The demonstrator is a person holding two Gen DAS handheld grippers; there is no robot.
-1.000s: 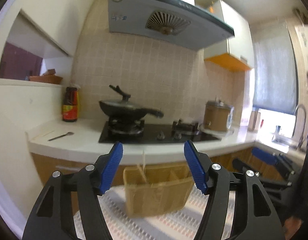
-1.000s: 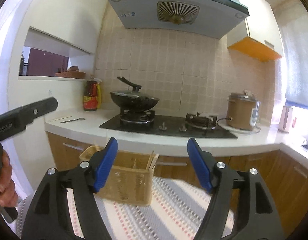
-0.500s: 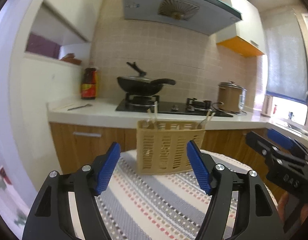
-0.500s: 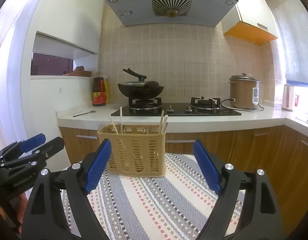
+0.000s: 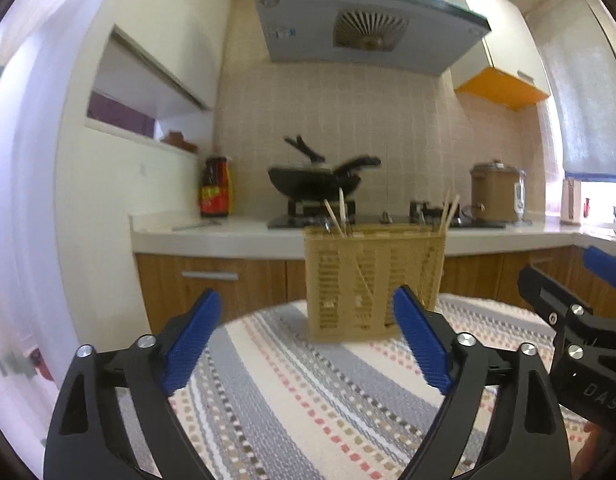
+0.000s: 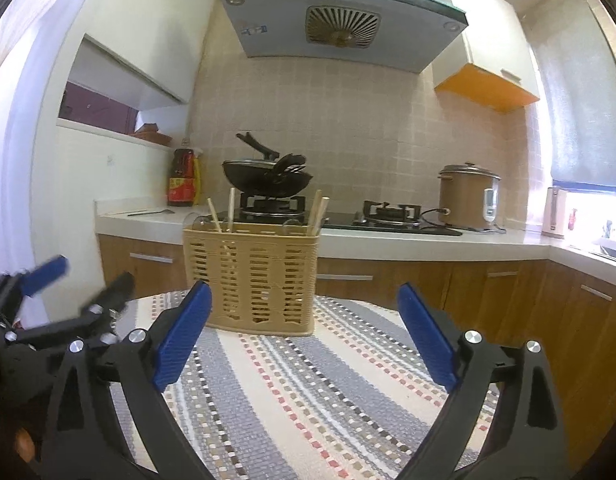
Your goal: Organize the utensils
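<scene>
While hovering above the striped cloth (image 5: 292, 408) in the left wrist view, left gripper (image 5: 308, 340) spread wide, blue pads (image 5: 190, 336) holding nothing. Tan slotted utensil basket (image 5: 373, 280) upright at frame centre on the cloth's far edge, chopsticks (image 5: 335, 216) poking up from both ends. Right gripper (image 5: 603, 280) at the right edge, spread too. Black wok (image 5: 311, 180) on the stove behind, sauce bottle (image 5: 214, 188) to its left.

Over in the right wrist view, right gripper (image 6: 304, 336) parted, empty. Utensil basket (image 6: 250, 276) left of centre, upright, chopsticks (image 6: 230, 212) inside. Left gripper (image 6: 80, 280) blurred at lower left. Rice cooker (image 6: 467, 196) at right on the counter (image 6: 427, 244).
</scene>
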